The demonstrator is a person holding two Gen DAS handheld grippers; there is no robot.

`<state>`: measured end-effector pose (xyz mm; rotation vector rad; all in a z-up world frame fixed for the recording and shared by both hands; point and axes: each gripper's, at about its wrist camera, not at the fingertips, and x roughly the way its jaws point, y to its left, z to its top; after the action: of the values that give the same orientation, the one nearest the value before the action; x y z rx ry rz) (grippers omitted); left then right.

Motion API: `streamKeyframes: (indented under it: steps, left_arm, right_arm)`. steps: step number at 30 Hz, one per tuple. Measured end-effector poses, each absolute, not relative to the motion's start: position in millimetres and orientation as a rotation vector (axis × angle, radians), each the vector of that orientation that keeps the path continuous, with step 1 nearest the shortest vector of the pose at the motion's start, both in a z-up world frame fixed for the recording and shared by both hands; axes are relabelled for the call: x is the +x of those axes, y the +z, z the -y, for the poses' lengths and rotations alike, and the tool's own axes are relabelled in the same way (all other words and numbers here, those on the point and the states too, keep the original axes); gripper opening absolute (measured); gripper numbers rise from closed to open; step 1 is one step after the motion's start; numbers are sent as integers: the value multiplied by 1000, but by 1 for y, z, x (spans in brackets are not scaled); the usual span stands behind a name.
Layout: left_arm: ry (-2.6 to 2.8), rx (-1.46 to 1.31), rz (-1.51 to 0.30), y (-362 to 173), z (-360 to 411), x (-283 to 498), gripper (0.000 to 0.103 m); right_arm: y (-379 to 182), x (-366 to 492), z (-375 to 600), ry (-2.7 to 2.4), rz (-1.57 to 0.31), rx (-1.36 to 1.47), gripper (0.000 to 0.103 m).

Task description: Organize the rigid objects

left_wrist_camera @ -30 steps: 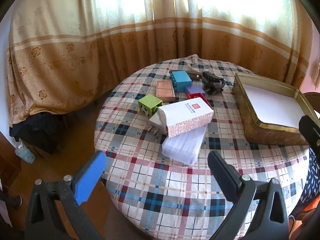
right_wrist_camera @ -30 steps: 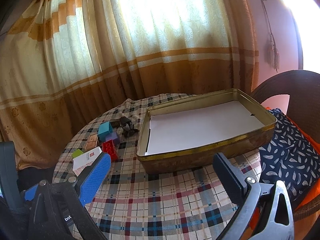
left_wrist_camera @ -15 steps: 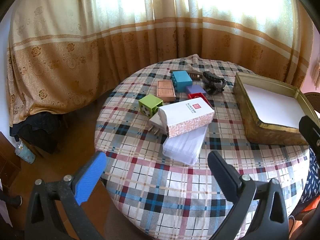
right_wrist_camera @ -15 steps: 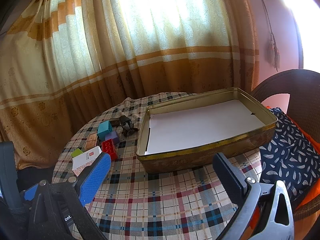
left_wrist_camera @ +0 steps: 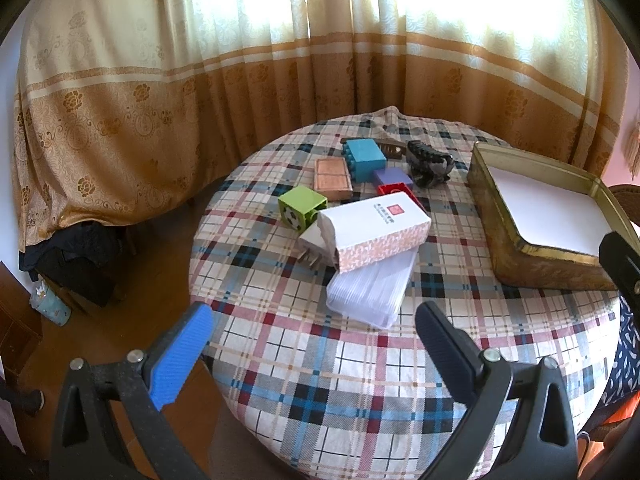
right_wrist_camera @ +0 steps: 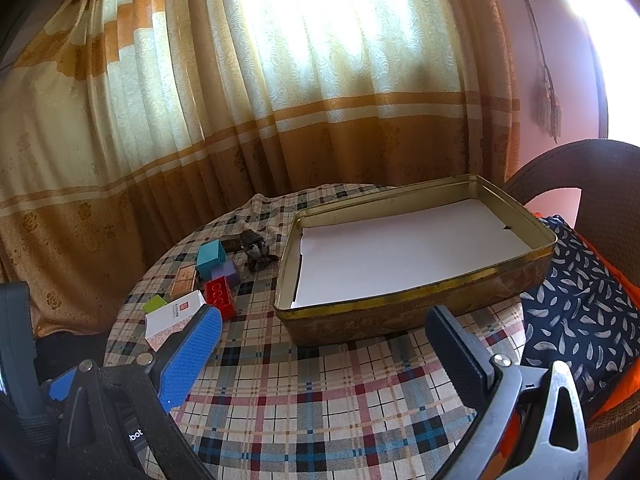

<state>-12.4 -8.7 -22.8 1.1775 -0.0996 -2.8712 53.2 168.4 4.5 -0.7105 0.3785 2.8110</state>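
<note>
Left hand-held gripper (left_wrist_camera: 312, 320) hangs above the near edge of the surface (left_wrist_camera: 360, 392), jaws spread wide, nothing between them. Right hand-held gripper (right_wrist_camera: 322, 328) likewise released and empty, facing the gold tin tray (right_wrist_camera: 400, 322).

Step in hand, as I judge it: the start. Nothing is in the tray yet; only a white paper liner (right_wrist_camera: 404, 254) lies there.

Nearest pick for the left: clear plastic case (left_wrist_camera: 370, 292) at 12 o'clock, partly under the white-and-pink carton (left_wrist_camera: 376, 230). The carton must come off first, gripped across its narrow sides. A white plug adapter (left_wrist_camera: 314, 246) touches the carton's left end.

Beyond, toward 11 to 12 o'clock: green cube (left_wrist_camera: 302, 206), copper-coloured flat box (left_wrist_camera: 333, 179), red brick (left_wrist_camera: 396, 191), purple block (left_wrist_camera: 392, 177), teal brick (left_wrist_camera: 365, 158), dark hair claw (left_wrist_camera: 430, 162). Tray sits at 2 o'clock, well apart from the cluster.

Surface: round, plaid cloth. Room: gold-banded curtains (right_wrist_camera: 280, 92) backlit, wicker chair (right_wrist_camera: 600, 184) with patterned cushion at right.
</note>
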Motion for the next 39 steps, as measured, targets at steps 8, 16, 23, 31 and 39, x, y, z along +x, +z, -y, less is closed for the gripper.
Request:
streamKeyframes:
  steps: [8,16,23,31,39]
  left_arm:
    - [-2852,1188,92,-28,11,-16,103]
    - [-2821,1204,108,-37,24,-28,103]
    - [-2794,1100,160,-33,63,-30,103]
    - [-2716,1143,44,-44,112,-45,103]
    - [-2722,1168,45,-52,117,-49,102]
  right_arm:
    - [2,50,-168,2819,-381,-730,102]
    - [-5,34,-162,2880,-368,-802,102]
    - [-11,-2,-134,3027,-304,-983,102]
    - [-23,-61,-73,3109,-119,-1248,102]
    - [-49,-101,-44,3012,63,-1430,101]
